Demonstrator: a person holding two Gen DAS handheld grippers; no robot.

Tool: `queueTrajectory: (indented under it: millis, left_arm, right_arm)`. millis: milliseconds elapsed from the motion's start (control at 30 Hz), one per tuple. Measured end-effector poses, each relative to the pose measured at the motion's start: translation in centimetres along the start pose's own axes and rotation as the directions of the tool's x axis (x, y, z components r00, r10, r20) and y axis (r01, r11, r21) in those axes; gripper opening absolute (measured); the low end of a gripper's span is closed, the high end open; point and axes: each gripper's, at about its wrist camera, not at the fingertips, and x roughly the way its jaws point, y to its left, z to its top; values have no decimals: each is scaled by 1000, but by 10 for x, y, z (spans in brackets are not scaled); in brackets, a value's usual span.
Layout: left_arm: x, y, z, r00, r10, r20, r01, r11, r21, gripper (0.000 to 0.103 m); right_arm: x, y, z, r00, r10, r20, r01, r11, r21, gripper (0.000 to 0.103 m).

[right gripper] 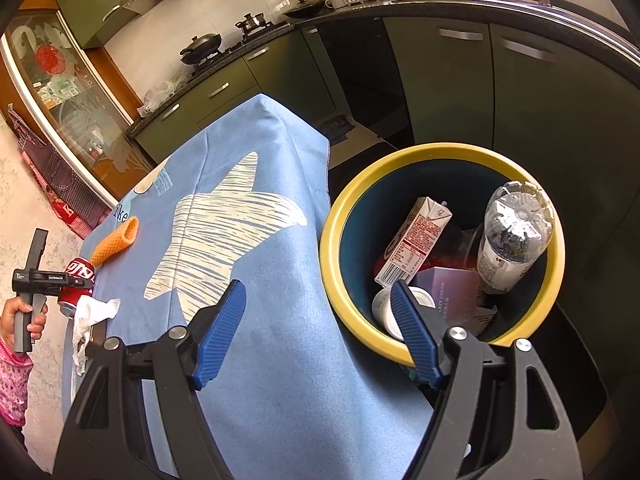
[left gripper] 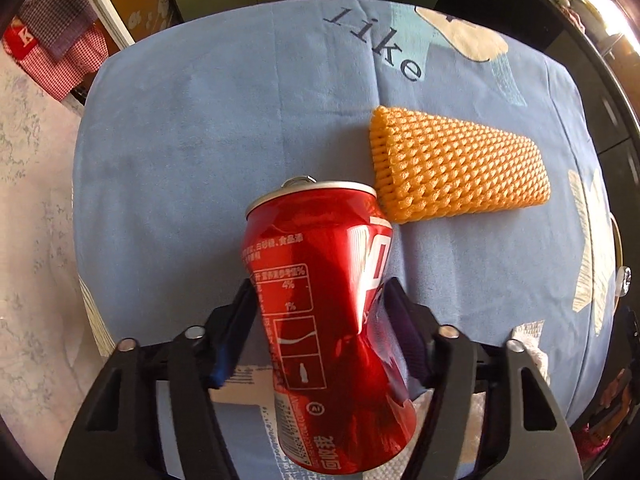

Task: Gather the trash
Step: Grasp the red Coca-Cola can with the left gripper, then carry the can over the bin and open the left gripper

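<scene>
Dented red can in my left grip, trash around the bin

My left gripper (left gripper: pixel 320 320) pinches the crushed red can (left gripper: pixel 320 320) at its waist, top tilted away. The orange foam net (left gripper: pixel 456 164) lies flat just beyond the can. The crumpled tissue (right gripper: pixel 94 312) lies just beside the can. The yellow-rimmed bin (right gripper: pixel 400 168), well apart from the can, holds a carton (right gripper: pixel 416 240) and a plastic bottle (right gripper: pixel 512 236).

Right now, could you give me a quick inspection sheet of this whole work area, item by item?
Surface: table under a blue cloth printed with a white star.
Job's things: dented red can; orange foam net lying on the cloth; crumpled paper towel at the table edge; yellow-rimmed bin beside the table.
Clutter: in the bin, a carton, a plastic bottle, a white cup and a purple box.
Grippers: left gripper clamps the can; right gripper open, holding nothing.
Cables: nothing seen.
Surroundings: green kitchen cabinets, a stove with pans, a dish rack.
</scene>
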Motion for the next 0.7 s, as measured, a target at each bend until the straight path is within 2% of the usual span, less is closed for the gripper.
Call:
queueTrajectory:
  millis: [67,333,533,700]
  left_arm:
    - [0,-3,0,1000,16,4,-16,1000,15,55]
    - [-8,-10,-11,1000,14,22,-16,999,51,54]
    - [-41,-28,-26,997,-10,73,2,994,106,54]
    - [-75,-66,-38,991,-57,125,29,977,212,54]
  right_arm:
    - [1,0,0,1000,3,-2,-3,1000,-1,71]
    - [2,0,0,1000,9,1,-9,1000,4,71]
    - [-3,-1,0,1000,18,21,-18,1000,11,71]
    - [-10,-8,-2,999,25,44,-26,999,28,71]
